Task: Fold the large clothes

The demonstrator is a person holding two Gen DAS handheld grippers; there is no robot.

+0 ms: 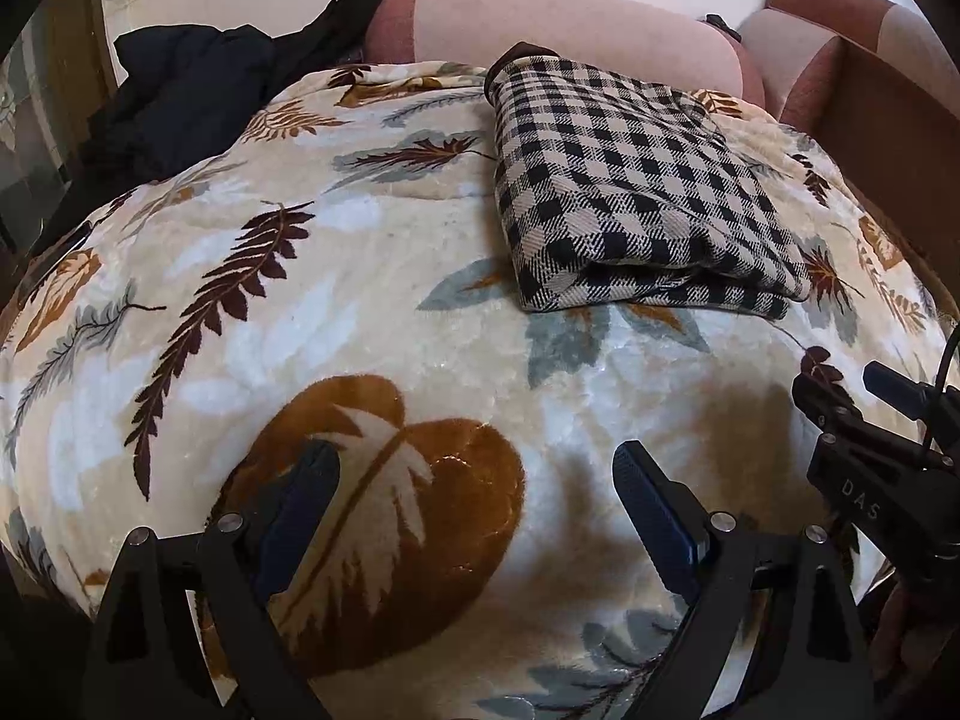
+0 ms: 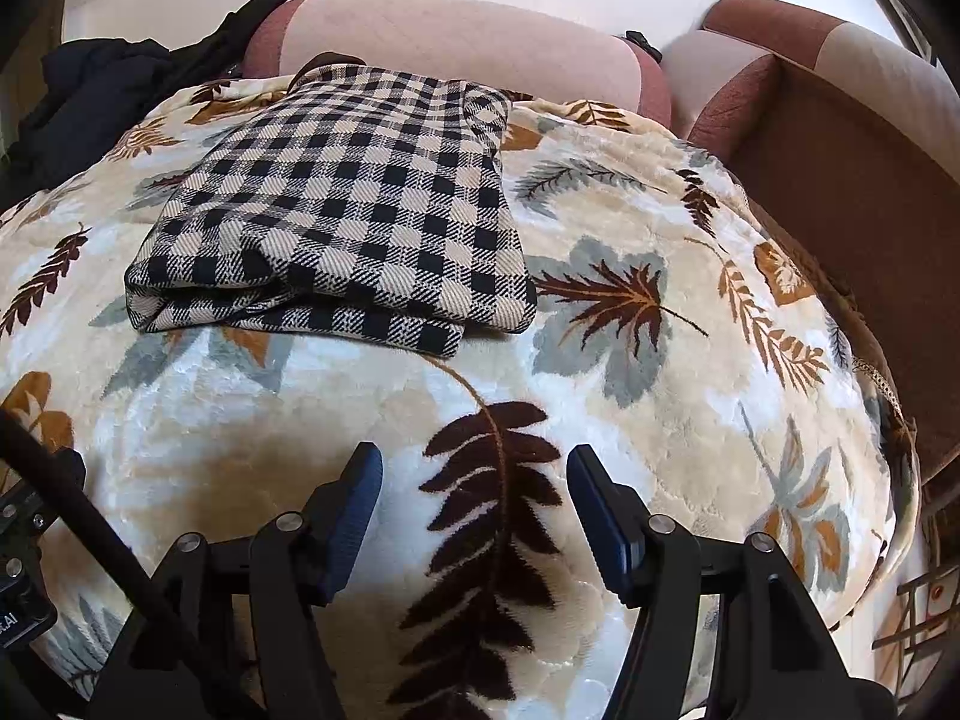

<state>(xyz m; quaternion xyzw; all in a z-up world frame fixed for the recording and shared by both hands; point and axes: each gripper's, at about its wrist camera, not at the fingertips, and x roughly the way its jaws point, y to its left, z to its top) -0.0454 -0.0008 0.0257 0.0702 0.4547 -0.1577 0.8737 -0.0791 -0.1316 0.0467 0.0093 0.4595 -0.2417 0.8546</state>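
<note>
Hovering released and empty over the blanket [image 1: 372, 324], left gripper [image 1: 474, 480] and right gripper [image 2: 474, 480] face the checked garment [image 2: 342, 222] folded ahead; fold looks done, next likely fetching the dark clothes [image 1: 180, 96] far-left.

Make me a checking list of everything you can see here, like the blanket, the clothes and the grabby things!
Surface: leaf-print blanket, plush, spread over the seat.
Job's things: checked garment lies folded in layers on the blanket, nothing holding it.
Clutter: dark clothing heaped at the far left edge, unfolded.
Grippers: left gripper open, empty, over the blanket; right gripper open, empty, short of the checked garment.
Cables: thin black cable by the right gripper's body.
Surroundings: pink cushion behind the garment, brown sofa arm to the right.
</note>
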